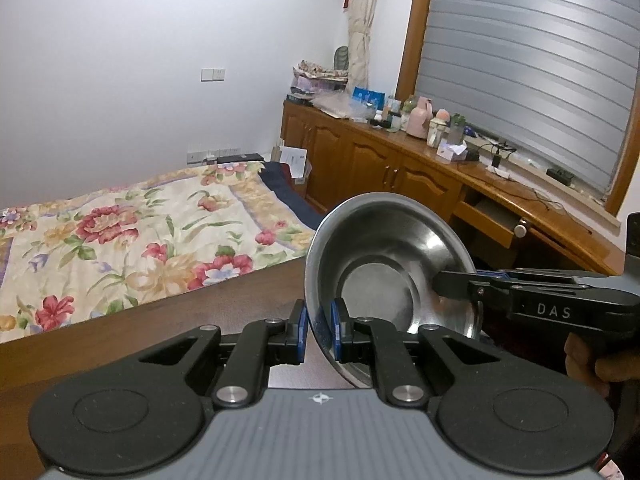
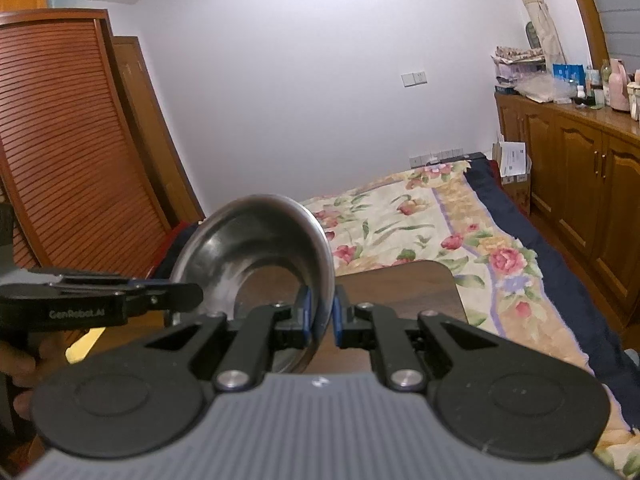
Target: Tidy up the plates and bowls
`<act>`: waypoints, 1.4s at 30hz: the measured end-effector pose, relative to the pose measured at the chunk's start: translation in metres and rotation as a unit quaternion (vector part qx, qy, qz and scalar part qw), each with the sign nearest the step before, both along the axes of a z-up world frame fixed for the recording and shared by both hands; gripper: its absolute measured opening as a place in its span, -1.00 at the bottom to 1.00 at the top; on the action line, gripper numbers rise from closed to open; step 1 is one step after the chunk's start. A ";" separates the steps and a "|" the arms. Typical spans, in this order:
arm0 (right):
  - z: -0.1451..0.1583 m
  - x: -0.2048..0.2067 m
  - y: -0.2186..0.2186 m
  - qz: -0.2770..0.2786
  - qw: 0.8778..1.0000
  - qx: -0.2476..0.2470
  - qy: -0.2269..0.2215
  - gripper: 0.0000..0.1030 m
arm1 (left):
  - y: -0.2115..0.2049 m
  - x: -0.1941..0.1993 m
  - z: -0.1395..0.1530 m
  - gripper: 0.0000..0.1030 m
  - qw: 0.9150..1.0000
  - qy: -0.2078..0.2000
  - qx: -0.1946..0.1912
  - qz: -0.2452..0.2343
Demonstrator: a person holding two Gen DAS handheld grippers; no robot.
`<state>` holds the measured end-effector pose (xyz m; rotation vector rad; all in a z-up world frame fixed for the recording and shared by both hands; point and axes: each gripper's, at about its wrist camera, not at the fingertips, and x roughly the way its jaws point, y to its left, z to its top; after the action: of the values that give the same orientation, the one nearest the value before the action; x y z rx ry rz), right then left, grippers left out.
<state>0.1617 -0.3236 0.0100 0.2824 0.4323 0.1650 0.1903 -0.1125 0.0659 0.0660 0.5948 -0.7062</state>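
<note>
One stainless steel bowl (image 1: 380,264) hangs tilted in the air above the dark wooden table (image 1: 200,320), with both grippers on it. My left gripper (image 1: 319,320) is shut on the near part of its rim, a blue pad on either side of the wall. My right gripper (image 1: 438,286) comes in from the right and is shut on the opposite rim. In the right wrist view the same bowl (image 2: 248,240) sits in my right gripper (image 2: 321,312), and the left gripper (image 2: 198,296) pinches its left edge. The table (image 2: 400,292) lies below.
A bed with a floral quilt (image 1: 140,232) lies beyond the table. A wooden cabinet (image 1: 360,160) crowded with bottles runs along the right wall, with one drawer (image 1: 488,216) open. A louvred wooden door (image 2: 68,152) stands at the left. The person's hand (image 1: 592,364) holds the right gripper.
</note>
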 end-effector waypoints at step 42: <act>-0.040 -0.081 0.066 0.073 0.996 0.002 0.059 -0.75 | 0.081 -0.121 -0.066 -0.72 0.998 0.041 0.001 0.040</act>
<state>0.0810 -0.2576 -0.0299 0.2647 0.5708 0.2932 0.0695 -0.0319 0.0000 0.0148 0.6726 -0.6326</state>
